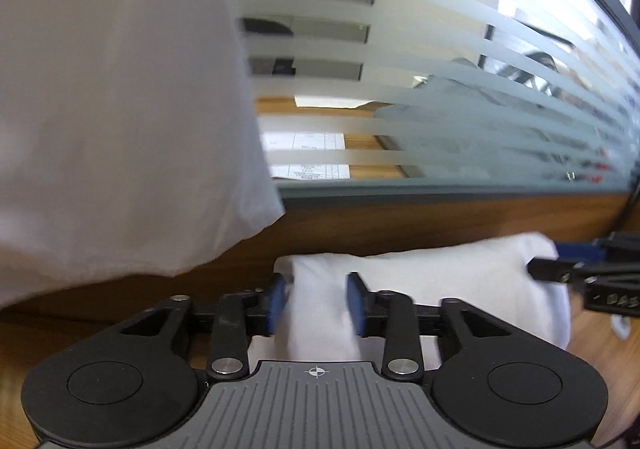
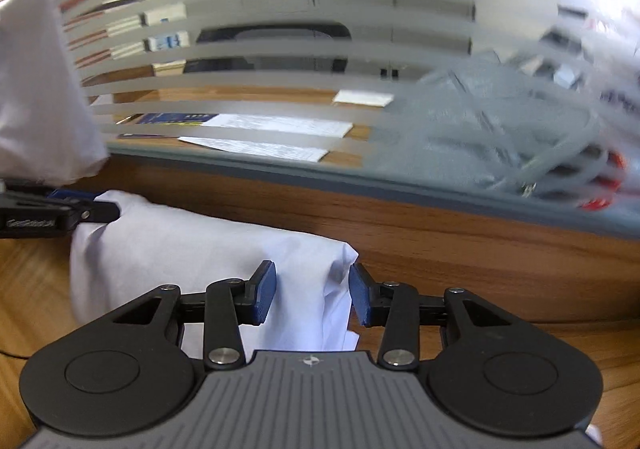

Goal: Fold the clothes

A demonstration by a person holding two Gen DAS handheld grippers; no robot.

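Left tongs [image 1: 316, 303] apart, blue pads [image 1: 276, 303] either side of a ridge of white cloth [image 1: 440, 281] bunched on the wooden desk [image 1: 100, 305]; no squeeze visible, though blur makes the contact at the pads hard to judge. Right tongs [image 2: 312, 299] likewise apart, astride the other end of the same cloth [image 2: 180, 249], right pad [image 2: 360, 301] clear of the fabric, left pad [image 2: 264, 297] just beside it.

From the left wrist only: a large white fabric sheet [image 1: 112, 109] hanging across the left half of the frame, lower edge near the desk; the right tongs [image 1: 560, 269] entering from the right edge at the far end of the cloth.

From the right wrist only: the left tongs [image 2: 92, 211] entering from the left edge, tips at the cloth's far corner; only a narrow part of the hanging sheet [image 2: 40, 89] at far left.

Behind the desk in both views, a striped frosted glass partition [image 1: 440, 61], papers [image 2: 280, 129] on a desk beyond it.
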